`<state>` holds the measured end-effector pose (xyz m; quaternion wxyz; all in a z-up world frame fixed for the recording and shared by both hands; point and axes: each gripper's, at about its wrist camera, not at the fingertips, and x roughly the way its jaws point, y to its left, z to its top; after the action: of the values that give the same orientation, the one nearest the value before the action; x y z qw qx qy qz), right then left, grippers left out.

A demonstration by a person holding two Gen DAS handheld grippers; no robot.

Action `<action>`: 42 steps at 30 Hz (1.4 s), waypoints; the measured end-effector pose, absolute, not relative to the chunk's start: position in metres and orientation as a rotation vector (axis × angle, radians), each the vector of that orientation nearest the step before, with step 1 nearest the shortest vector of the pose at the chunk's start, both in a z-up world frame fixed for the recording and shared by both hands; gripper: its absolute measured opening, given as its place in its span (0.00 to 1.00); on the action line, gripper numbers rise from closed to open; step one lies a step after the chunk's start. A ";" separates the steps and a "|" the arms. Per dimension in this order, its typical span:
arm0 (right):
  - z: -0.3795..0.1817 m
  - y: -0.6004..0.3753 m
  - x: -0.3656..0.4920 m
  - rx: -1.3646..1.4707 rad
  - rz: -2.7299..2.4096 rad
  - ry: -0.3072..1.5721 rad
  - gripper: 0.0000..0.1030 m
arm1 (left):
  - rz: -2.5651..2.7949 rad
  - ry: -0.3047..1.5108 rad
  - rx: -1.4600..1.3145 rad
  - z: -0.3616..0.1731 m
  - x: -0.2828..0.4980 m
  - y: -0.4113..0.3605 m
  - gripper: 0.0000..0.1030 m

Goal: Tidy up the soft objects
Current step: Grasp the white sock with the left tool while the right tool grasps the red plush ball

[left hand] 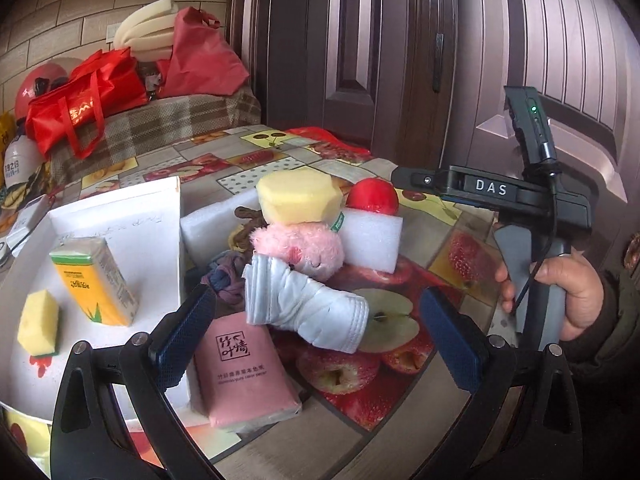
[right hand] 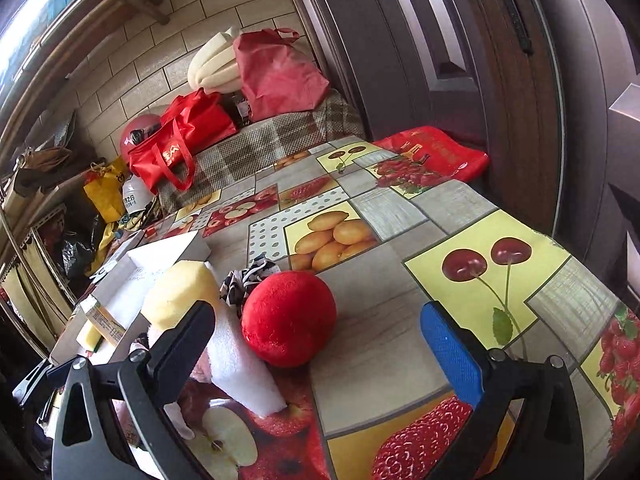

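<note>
Grey-white glove (left hand: 304,308) is lying across the pile, cuff pointing toward your right, fingers toward the white tray (left hand: 132,216). Your left gripper (left hand: 316,340) is hanging wide above it; your right gripper (right hand: 320,348) is gaping wide around the red plush ball (right hand: 289,317), open tablecloth (right hand: 400,312) lying beyond.

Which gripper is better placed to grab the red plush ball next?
Right. The right gripper is open with the red plush ball just ahead between its fingers. The open left gripper faces the white glove and pink tissue pack instead.
</note>
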<state>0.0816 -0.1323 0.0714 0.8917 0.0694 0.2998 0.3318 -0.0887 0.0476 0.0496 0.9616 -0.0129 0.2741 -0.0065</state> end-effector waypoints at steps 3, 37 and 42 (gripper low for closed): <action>0.069 -0.136 0.087 0.167 0.688 0.639 1.00 | 0.041 0.606 -0.017 0.044 -0.064 0.044 0.99; 0.036 -0.093 0.137 0.220 0.845 0.899 0.57 | -0.205 0.826 -0.032 0.018 -0.040 0.003 0.70; 0.047 -0.127 0.126 0.338 0.829 0.788 0.53 | -0.224 0.767 -0.049 0.027 -0.046 0.006 0.54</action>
<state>0.1262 -0.1267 0.0469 0.8274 0.1591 0.3711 0.3905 -0.0461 0.0065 0.0269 0.9210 -0.0238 0.3731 -0.1090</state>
